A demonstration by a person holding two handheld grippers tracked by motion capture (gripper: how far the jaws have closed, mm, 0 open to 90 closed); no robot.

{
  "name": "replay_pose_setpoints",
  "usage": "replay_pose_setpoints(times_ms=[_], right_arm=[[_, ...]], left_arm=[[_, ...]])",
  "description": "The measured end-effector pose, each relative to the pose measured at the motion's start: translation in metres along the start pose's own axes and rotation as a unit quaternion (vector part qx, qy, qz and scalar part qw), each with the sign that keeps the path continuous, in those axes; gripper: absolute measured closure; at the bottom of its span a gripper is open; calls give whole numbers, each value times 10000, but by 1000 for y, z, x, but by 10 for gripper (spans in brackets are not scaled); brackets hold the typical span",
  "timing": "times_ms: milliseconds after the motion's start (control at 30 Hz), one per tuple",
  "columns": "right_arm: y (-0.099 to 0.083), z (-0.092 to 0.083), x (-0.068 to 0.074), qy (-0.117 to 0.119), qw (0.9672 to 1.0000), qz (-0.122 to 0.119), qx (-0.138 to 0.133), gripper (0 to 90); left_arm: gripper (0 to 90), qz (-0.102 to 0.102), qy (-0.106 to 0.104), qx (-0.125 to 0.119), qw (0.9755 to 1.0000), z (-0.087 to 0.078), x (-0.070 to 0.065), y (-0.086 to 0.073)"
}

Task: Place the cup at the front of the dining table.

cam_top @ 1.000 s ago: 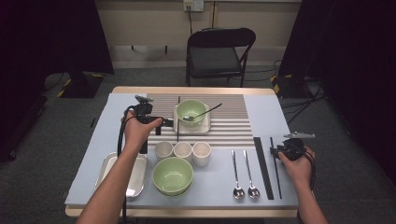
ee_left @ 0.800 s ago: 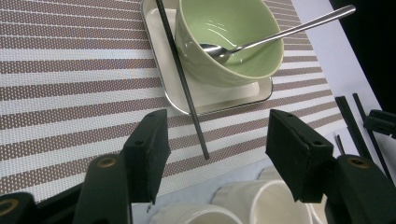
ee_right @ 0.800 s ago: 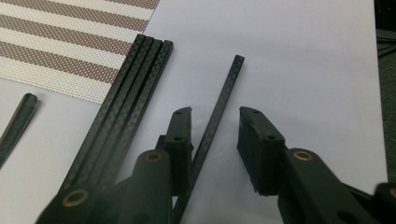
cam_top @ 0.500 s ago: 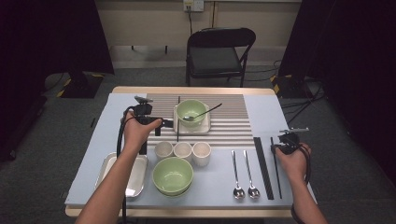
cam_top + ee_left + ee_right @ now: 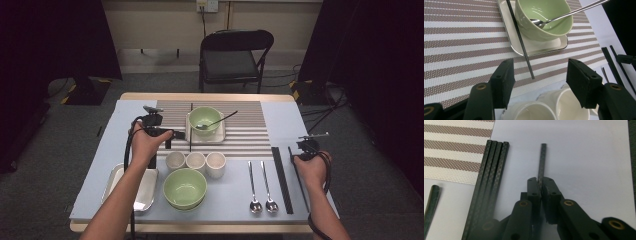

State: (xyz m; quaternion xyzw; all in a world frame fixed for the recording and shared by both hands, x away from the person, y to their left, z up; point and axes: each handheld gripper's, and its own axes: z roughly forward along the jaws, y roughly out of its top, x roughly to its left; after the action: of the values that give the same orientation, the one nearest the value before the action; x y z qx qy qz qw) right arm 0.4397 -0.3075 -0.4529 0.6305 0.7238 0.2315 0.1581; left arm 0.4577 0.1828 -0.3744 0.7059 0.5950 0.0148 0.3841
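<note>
My right gripper [image 5: 541,181] has just been closing and is now shut on a single black chopstick [image 5: 542,160] that lies flat on the blue table near the right edge. In the high view the right gripper [image 5: 297,151] sits over the far end of that chopstick [image 5: 301,185]. My left gripper [image 5: 540,75] stands open above the striped placemat [image 5: 461,37], with nothing between its pads. Just ahead of it lies another black chopstick [image 5: 520,37], beside a white tray [image 5: 534,48] holding a green bowl [image 5: 541,22] with a spoon [image 5: 564,16] in it.
A bundle of black chopsticks [image 5: 281,180] lies left of the held one, then two spoons [image 5: 255,185]. Three white cups [image 5: 195,161], a larger green bowl [image 5: 185,187] and a metal tray [image 5: 137,185] sit near the front. A folding chair [image 5: 235,55] stands behind the table.
The right hand has edged slightly toward the far side of the table, along the single chopstick. The left hand and its gripper have stayed put.
</note>
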Motion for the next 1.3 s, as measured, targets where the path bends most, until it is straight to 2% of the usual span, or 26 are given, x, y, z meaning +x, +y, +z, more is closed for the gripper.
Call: replay_pose_setpoints(times_ms=[67, 267, 500, 633, 767, 867, 1067, 1133, 1300], right_arm=[[0, 0, -3, 85, 9999, 82, -7, 864], [1, 0, -3, 96, 9999, 106, 26, 865], [1, 0, -9, 291, 9993, 233, 21, 865], [3, -1, -9, 325, 9992, 238, 72, 865], [2, -1, -12, 433, 9986, 296, 43, 866], [2, -4, -14, 570, 9977, 377, -19, 866], [11, -17, -11, 672, 9972, 212, -242, 866], [14, -22, -9, 736, 9965, 244, -307, 866], [21, -31, -5, 849, 9950, 263, -453, 865]], left_arm=[[396, 9, -3, 1, 10000, 0, 0, 0], [396, 54, -29, 35, 10000, -1, -2, -2], [393, 75, 25, 28, 10000, -2, 0, -2], [389, 67, 33, 17, 10000, -3, 1, -2], [389, 111, -11, 28, 9999, -3, 0, -3], [389, 93, -35, 10, 9999, -3, -2, -2], [388, 111, -68, 24, 9999, -1, -7, -3], [387, 140, -148, 50, 9998, -2, -8, -4], [387, 210, -155, 30, 9997, -4, -12, -3]])
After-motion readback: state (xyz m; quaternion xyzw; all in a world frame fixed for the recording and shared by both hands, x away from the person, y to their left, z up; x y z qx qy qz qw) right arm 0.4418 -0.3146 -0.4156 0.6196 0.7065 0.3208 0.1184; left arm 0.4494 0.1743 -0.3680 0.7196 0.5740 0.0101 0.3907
